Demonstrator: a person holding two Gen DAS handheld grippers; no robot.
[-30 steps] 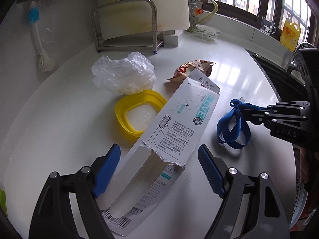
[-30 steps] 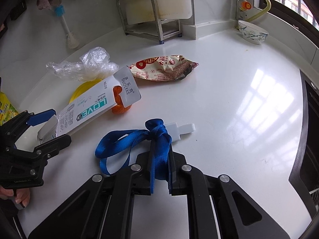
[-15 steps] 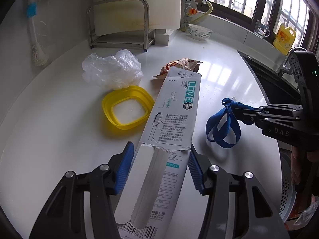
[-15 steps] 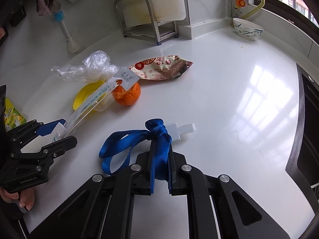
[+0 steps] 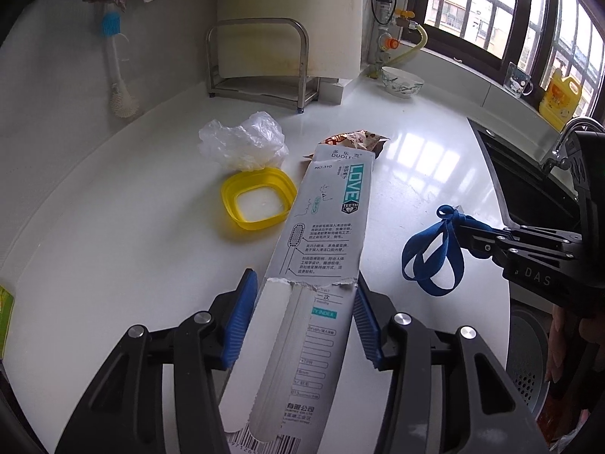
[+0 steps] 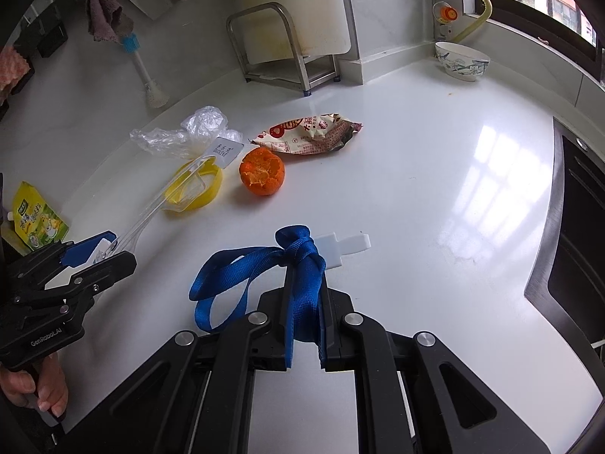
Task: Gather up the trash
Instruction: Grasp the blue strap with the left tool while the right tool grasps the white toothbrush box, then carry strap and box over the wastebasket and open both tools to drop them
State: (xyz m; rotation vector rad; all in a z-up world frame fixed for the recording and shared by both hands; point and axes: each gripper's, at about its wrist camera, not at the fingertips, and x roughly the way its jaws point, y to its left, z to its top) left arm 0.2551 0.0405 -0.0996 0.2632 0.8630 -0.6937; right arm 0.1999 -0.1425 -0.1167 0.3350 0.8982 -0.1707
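Note:
My left gripper (image 5: 300, 302) is shut on a torn toothbrush package (image 5: 325, 219), held lifted above the white counter; it also shows in the right wrist view (image 6: 174, 193). My right gripper (image 6: 304, 295) is shut on a blue strap (image 6: 242, 276) tied to a white plastic tag (image 6: 344, 246); the strap also shows in the left wrist view (image 5: 435, 249). On the counter lie a yellow lid (image 5: 259, 198), a crumpled clear plastic bag (image 5: 242, 140), a snack wrapper (image 6: 310, 134) and an orange peel (image 6: 262, 171).
A metal rack (image 5: 261, 64) with a cutting board stands at the back wall. A bowl (image 6: 461, 60) sits near the window. A dark sink (image 6: 578, 227) opens on the right. A yellow-green pouch (image 6: 38, 215) lies at the left edge. A brush (image 5: 115, 72) hangs on the wall.
My left gripper closed on the toothbrush package and lifted it off the counter, uncovering the orange peel. My right gripper kept holding the blue strap and barely moved.

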